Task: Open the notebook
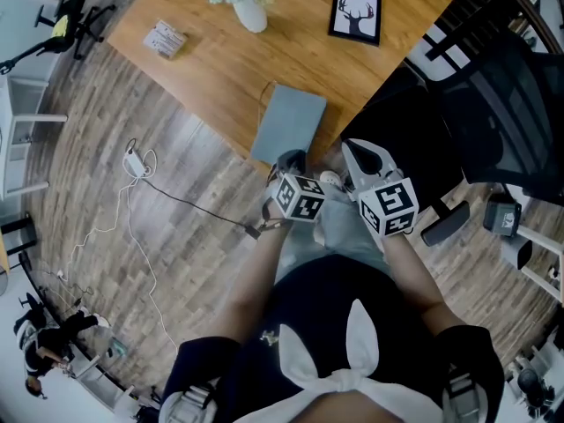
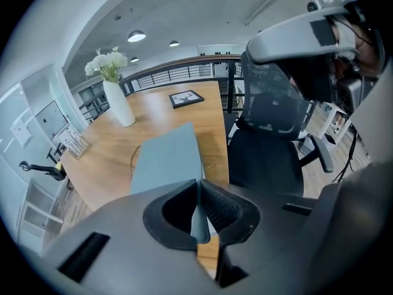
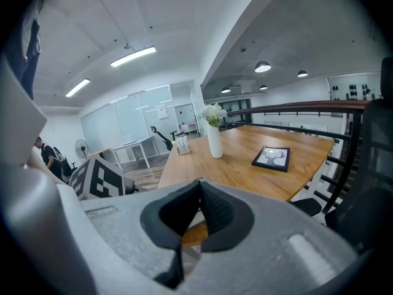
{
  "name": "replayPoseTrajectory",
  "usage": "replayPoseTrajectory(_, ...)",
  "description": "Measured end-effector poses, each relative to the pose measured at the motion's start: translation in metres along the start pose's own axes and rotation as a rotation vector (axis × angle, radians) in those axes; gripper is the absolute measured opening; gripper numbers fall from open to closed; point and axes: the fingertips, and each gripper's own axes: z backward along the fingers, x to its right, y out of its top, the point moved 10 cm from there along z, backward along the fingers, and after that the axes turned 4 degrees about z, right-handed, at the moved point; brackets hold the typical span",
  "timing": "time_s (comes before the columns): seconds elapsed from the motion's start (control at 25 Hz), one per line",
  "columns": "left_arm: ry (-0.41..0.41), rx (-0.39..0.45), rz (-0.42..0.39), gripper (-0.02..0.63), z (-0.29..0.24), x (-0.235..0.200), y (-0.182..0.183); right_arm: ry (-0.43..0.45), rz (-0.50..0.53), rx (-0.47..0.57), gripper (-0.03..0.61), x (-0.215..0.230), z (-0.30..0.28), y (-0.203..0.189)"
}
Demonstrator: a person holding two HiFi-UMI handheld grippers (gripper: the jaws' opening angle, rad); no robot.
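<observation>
Pinching the grey notebook at its near end

The flat grey notebook (image 1: 289, 123) lies at the near corner of the light brown wooden surface (image 1: 220, 69), close to the person. One long side runs along the right edge of the surface. Its plain cover faces up, and it looks shut.

The left tongs (image 2: 199, 201) point steeply down at the near end of the notebook. Their two dark pads are pressed almost together. A thin grey sheet, the near corner of the notebook's cover, is squeezed between them. I cannot tell if the cover has come up off the pages.

The right tongs (image 3: 199, 192) are held just beside the left tongs, off the near corner of the surface. Their pads are together and nothing is between them. They point only a little downward, out across the surface.

A tall white vase of white flowers (image 1: 249, 11) stands near the far edge of the surface. A black-framed picture of a deer (image 1: 356, 14) lies flat near the right edge, well apart from the notebook. A small printed box (image 1: 165, 39) sits near the left edge.

A black mesh office chair (image 1: 502, 104) stands on the floor to the right of the surface. A thin black cable (image 1: 176, 197) trails over the grey wooden floor on the left.
</observation>
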Motion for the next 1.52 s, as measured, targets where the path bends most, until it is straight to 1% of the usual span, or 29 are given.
replayPoseTrajectory(0.48,0.012,0.051,0.044,0.031,0.03,-0.012,0.009,0.004,0.006,0.03,-0.002,-0.002,0.008,0.009)
replayPoseTrajectory(0.68,0.022,0.061,0.055,0.029,0.036,-0.016,0.012,0.008,0.009,0.037,-0.002,-0.002,0.011,0.01)
replayPoseTrajectory(0.88,0.029,0.072,0.086,0.029,0.042,-0.019,0.014,0.016,0.012,0.044,-0.002,0.0,0.012,0.011)
replayPoseTrajectory(1.24,0.074,0.089,0.115,0.028,0.051,-0.026,0.018,0.05,0.025,0.049,-0.002,0.004,0.007,0.015)
replayPoseTrajectory(1.52,0.128,0.111,0.161,0.026,0.063,-0.037,0.022,0.094,0.051,0.056,-0.002,0.01,0.0,0.022)
